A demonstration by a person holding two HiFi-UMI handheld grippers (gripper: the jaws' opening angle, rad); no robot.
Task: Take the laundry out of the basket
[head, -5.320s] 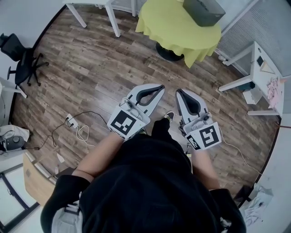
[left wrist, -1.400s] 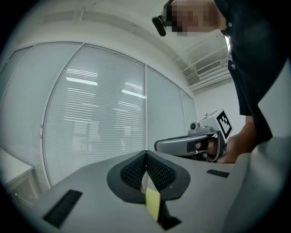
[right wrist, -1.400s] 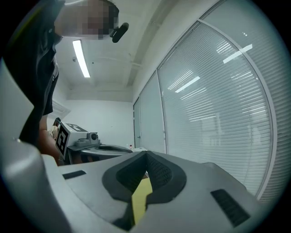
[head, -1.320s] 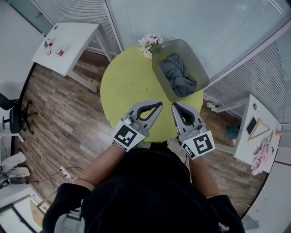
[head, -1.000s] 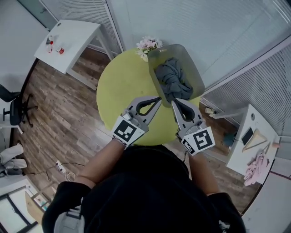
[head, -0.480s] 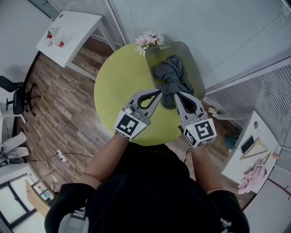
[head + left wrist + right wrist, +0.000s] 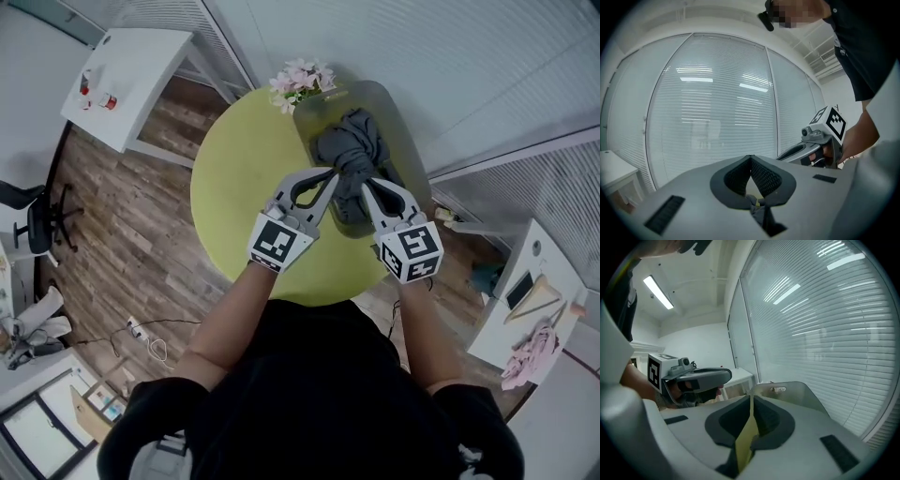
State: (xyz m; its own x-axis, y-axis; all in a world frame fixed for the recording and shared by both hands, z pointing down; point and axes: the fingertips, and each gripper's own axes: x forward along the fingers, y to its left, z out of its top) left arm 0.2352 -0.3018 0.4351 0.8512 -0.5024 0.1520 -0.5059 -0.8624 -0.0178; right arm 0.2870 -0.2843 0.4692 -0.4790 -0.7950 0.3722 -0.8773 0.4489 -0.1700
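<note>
**Just above the basket, both tongs closed**

From the head view I saw both forearms stretched forward side by side. The left gripper and right gripper angled toward each other, their marker cubes turned up at the camera. Both tips sat over the near end of the basket.

Each gripper view showed its pads pressed together at the tip with nothing between them. That held for the left gripper and for the right gripper.

The grippers covered the near rim of the basket, so I couldn't tell whether either tip touched the cloth. The left gripper view gave me only the blinds and the other gripper. The right gripper view caught only the far wall of the basket, with its handle slot, and none of the contents.

The laundry was a dark grey, twisted, knotted bundle. It lay inside the grey basket, which stood at the far right edge of the round yellow-green table, beside the glass wall. Pink flowers stood at the table's far edge, just left of the basket.
</note>
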